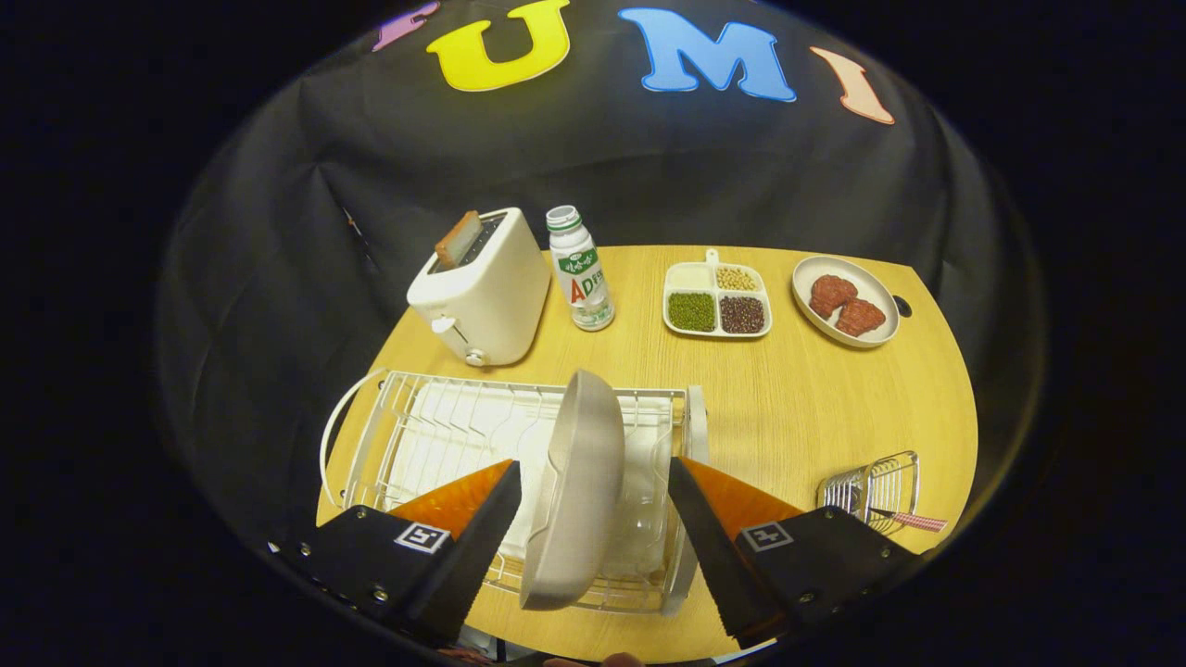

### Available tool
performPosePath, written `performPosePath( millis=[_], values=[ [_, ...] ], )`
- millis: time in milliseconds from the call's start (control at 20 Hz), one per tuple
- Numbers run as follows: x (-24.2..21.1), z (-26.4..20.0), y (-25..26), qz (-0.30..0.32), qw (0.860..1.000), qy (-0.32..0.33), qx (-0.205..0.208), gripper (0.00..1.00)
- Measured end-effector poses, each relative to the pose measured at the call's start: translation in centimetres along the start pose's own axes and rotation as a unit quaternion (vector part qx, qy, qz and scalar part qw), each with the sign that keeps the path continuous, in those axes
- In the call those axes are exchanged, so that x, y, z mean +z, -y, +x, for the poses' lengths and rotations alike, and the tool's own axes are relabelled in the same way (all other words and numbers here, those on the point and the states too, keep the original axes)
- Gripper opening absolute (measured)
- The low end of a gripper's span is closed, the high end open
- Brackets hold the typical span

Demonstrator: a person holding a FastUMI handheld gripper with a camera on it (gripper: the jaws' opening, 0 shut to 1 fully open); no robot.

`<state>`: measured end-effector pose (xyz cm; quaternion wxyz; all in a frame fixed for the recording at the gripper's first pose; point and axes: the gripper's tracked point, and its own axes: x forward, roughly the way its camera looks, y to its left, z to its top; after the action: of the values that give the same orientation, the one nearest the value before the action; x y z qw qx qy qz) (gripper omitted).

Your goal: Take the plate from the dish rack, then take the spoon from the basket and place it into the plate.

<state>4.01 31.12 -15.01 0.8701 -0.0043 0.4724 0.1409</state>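
Observation:
A pale grey plate (584,482) stands on edge in the white wire dish rack (417,421), near the rack's right end. My gripper (594,466) is open and its two fingers straddle the plate, with a gap on each side, so neither finger touches it. To the right of the rack, beyond my right finger, a small wire basket (871,486) sits on the table. A spoon handle (917,522) with a pink checked pattern sticks out of it to the right; the spoon's bowl is hidden inside the basket.
On the round wooden table (815,398), beyond the rack, stand a white toaster (482,287) with a slice in it and a milk bottle (579,269). Further right are a divided tray of beans (716,301) and an oval dish of meat (845,301).

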Motion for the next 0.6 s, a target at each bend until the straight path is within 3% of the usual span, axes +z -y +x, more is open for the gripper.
performPosePath(
  millis=[250, 350, 450, 500, 600],
  values=[
    [-1.3, 2.4, 0.1, 0.018, 0.999, -0.040, -0.031, 0.97],
    [-2.1, 3.1, 0.2, 0.020, 0.997, -0.059, -0.040, 0.89],
    [-3.2, 3.8, 0.5, 0.033, 0.995, -0.081, -0.049, 0.70],
    [-3.4, 3.9, 0.4, 0.045, 0.994, -0.090, -0.048, 0.43],
    [-3.2, 4.0, 0.4, 0.052, 0.992, -0.097, -0.055, 0.33]
  ],
)
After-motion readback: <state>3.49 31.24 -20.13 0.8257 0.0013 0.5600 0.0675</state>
